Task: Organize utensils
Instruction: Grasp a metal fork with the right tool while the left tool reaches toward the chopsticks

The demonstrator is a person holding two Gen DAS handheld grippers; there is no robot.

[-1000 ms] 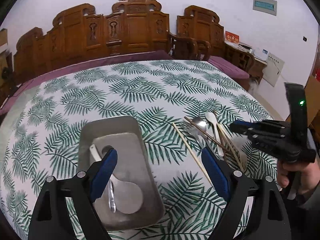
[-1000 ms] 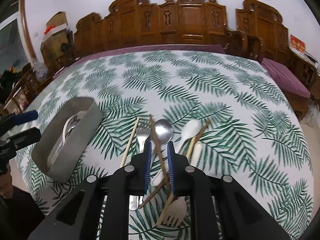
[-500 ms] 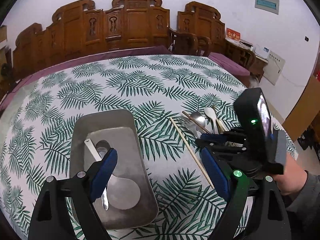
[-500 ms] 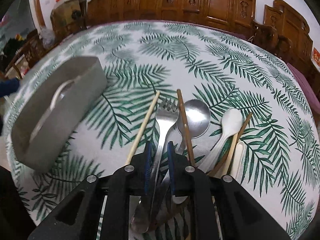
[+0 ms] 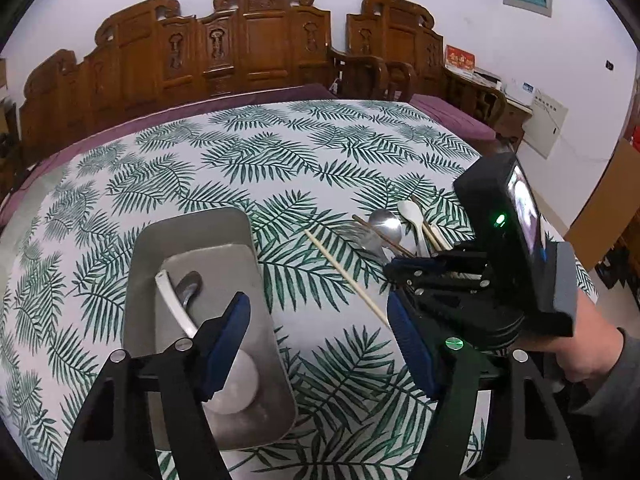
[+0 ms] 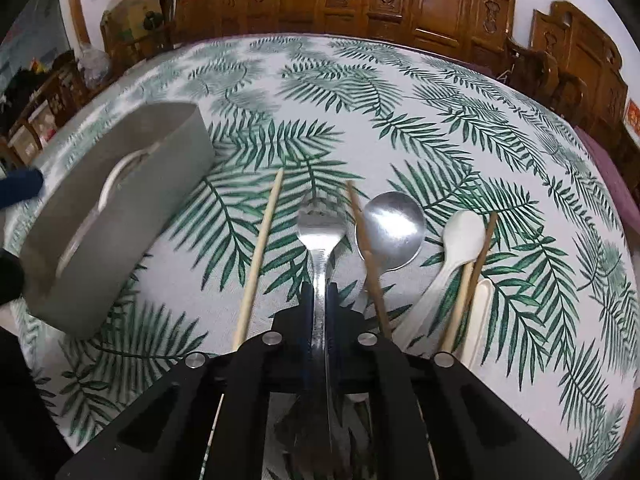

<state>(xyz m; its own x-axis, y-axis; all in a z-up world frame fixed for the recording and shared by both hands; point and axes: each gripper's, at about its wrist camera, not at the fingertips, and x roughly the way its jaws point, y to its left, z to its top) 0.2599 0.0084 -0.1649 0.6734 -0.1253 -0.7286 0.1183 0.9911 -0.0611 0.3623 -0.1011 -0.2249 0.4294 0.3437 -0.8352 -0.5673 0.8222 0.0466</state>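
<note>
Right tongs: my right tongs [image 6: 320, 300] have just been closing and are now clenched on the handle of the shiny steel fork [image 6: 321, 236], whose tines point to 12 o'clock over the bench [image 6: 400, 92] with its green palm-leaf cloth.
Left tongs: my left tongs [image 5: 320, 340] have narrowed a little but stand released, nothing between the blue pads; they hover over the near end of the grey oblong metal tray [image 5: 192, 236].
Tray contents: a white long-handled ladle [image 5: 236, 376] and a steel spoon [image 5: 188, 286] lie inside.
Loose utensils: a pale bamboo chopstick [image 6: 260, 252] lies at 9 o'clock of the fork; a brown wooden chopstick [image 6: 366, 256] just at 3 o'clock crosses the round steel spoon [image 6: 394, 230]; farther toward 3 o'clock lie a white plastic spoon [image 6: 456, 244] and more chopsticks [image 6: 476, 272].
Tray position: at 10 o'clock of the fork, apart from the loose pile.
</note>
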